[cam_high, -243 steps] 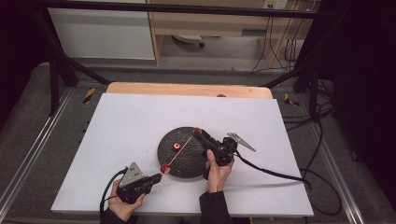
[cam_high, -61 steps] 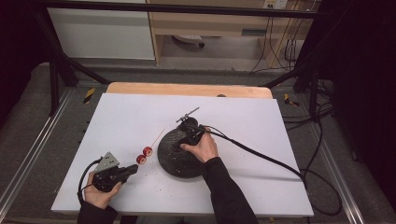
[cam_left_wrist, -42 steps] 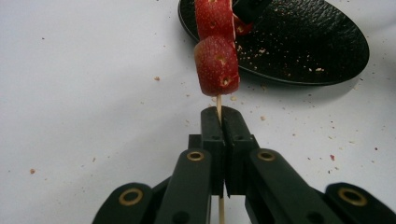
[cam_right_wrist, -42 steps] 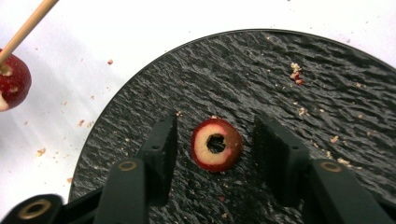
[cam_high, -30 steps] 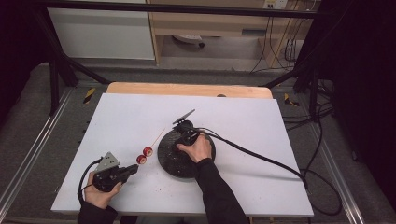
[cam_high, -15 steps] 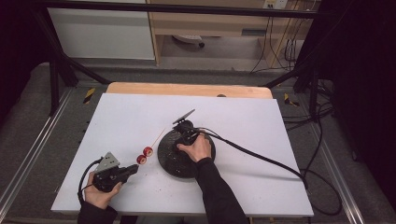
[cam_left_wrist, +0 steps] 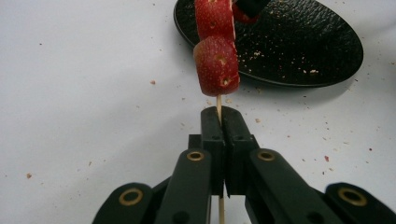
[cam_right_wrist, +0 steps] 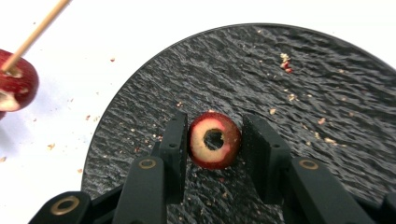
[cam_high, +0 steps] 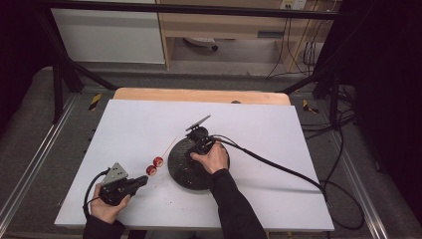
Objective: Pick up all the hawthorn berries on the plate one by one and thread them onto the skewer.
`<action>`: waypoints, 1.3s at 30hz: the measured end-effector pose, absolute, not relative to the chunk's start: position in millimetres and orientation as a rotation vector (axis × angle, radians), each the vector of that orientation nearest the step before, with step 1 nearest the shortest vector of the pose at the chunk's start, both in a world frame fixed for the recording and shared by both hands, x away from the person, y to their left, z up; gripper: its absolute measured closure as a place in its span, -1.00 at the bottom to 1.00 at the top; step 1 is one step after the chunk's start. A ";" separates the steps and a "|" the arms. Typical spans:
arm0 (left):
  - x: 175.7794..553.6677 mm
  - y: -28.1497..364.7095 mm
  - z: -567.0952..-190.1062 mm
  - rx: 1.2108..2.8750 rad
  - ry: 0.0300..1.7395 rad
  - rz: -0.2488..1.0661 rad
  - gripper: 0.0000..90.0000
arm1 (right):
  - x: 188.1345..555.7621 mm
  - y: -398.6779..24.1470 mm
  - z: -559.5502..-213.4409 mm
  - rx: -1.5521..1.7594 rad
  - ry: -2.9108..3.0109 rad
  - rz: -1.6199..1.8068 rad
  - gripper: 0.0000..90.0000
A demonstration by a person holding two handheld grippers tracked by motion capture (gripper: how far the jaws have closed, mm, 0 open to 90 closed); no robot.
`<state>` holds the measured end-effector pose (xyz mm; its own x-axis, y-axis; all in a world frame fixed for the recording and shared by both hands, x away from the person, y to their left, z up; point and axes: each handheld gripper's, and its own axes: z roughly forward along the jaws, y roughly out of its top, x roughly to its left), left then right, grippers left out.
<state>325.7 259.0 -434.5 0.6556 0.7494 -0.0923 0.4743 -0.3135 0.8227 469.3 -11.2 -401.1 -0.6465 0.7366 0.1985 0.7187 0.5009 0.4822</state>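
Observation:
My left gripper point(cam_left_wrist: 219, 122) is shut on the thin wooden skewer point(cam_left_wrist: 218, 100), which carries two red fruit pieces point(cam_left_wrist: 217, 65). In the high view it point(cam_high: 144, 180) rests at the table's front left, the skewer point(cam_high: 169, 145) slanting up toward the black plate point(cam_high: 181, 174). My right gripper point(cam_right_wrist: 215, 135) hangs low over the plate point(cam_right_wrist: 280, 84), shut on a cored red fruit piece point(cam_right_wrist: 205, 156) that sits on it, one pad against each side. The high view shows that gripper point(cam_high: 195, 148) at the plate's far edge, under the person's hand.
Crumbs are scattered over the plate and the white tabletop point(cam_high: 278, 129). The right gripper's cable point(cam_high: 278, 167) trails across the table to the right edge. A wooden strip point(cam_high: 199, 95) borders the far side.
Both hands look the same as one second ago. Two seconds ago the right hand was slightly farther back over the plate.

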 end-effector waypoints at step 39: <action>320.2 245.0 -434.3 1.996 0.915 0.387 0.96 | 425.9 -75.7 -400.0 1.397 2.486 1.310 0.40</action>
<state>320.2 245.0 -434.3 0.6801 0.7294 -0.0743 0.4549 -0.3403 0.8230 425.9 -75.7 -400.0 -0.6036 0.7068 0.3689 0.7038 0.2550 0.6630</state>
